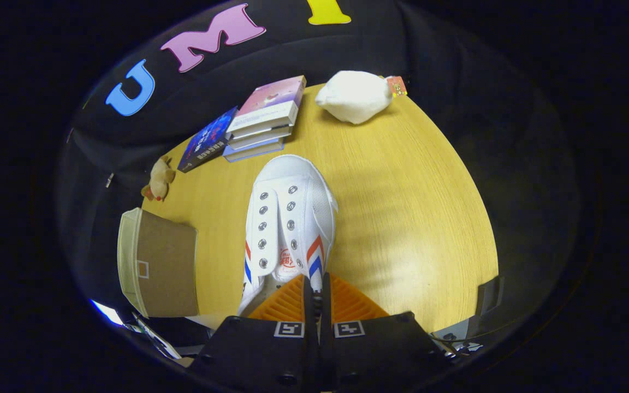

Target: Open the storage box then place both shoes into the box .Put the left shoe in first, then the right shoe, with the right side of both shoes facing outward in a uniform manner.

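Above the wooden table point(402, 218), the tool point(314, 292) pinches a white shoe point(287, 218).

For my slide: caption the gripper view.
Tongs shut on white canvas shoe's collar above yellow wooden table.

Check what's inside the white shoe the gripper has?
Gripper fingers are pinched shut on the white shoe at its heel edge. Inside, the tongue and an insole with a red mark show; the toe cavity is covered by the upper, so its contents cannot be seen.

White shoe point(287, 218) (red-blue chevron stripes); yellow wood-grain table point(413, 218); brown box point(161, 265).
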`<state>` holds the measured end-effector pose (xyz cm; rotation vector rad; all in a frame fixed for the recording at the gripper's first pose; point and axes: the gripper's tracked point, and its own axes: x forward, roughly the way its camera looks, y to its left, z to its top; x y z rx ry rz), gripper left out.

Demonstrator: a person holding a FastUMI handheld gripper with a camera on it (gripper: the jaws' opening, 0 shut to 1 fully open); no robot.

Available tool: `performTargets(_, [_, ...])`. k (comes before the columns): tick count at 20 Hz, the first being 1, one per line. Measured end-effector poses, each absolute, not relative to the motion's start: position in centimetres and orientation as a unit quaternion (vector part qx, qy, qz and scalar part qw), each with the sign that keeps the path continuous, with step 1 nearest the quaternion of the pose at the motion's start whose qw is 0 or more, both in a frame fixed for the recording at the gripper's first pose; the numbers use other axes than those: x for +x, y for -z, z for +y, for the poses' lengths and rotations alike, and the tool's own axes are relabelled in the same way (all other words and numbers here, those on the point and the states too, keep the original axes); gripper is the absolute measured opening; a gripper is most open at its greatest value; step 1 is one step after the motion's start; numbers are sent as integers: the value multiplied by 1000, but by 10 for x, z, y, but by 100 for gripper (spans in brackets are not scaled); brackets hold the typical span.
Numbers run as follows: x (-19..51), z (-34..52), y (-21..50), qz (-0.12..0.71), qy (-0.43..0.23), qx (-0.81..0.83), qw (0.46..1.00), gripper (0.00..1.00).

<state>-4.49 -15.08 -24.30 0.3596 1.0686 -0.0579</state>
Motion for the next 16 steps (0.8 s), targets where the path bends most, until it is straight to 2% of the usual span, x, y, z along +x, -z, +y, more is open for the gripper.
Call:
performTargets(6, [-46,-83,181,477,22,200,856,5])
performTargets(16, [-53,53,140,446,-23,224,866,5])
